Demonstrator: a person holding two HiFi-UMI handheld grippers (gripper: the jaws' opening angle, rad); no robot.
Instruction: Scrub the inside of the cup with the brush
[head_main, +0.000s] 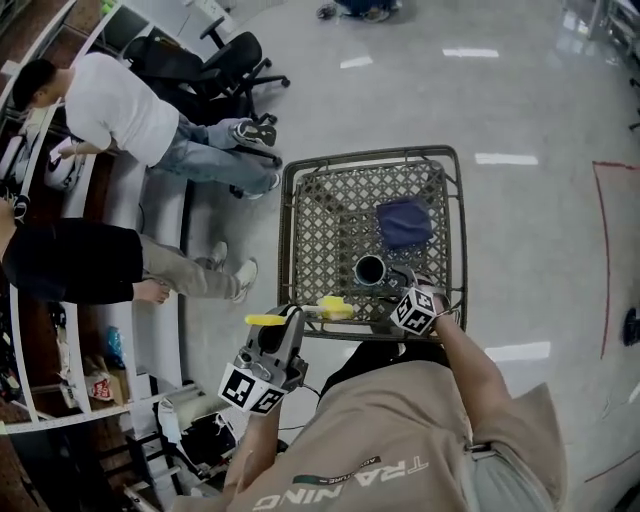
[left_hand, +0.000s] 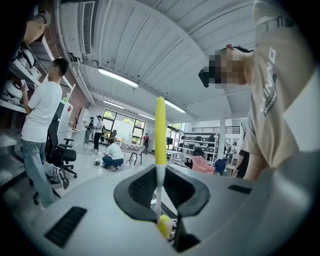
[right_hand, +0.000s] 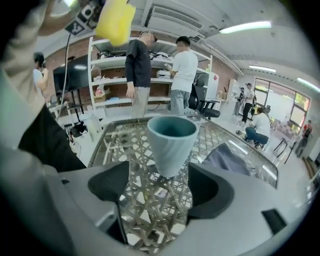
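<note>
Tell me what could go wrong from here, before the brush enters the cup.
1. The right gripper has its jaws apart with the cup in front of them, unheld; pressed by the brush, it may tip or slide on the lattice table.
2. The left gripper is shut only on the brush's thin white stem, so the brush may twist when scrubbing.

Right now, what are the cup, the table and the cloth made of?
The cup looks like matte teal plastic or ceramic: dull, with faint twisting ridges. The table looks like woven cane strips under a shiny sheet, maybe glass: lights reflect off it. The cloth seems soft dark-blue fabric: it lies rumpled.
</note>
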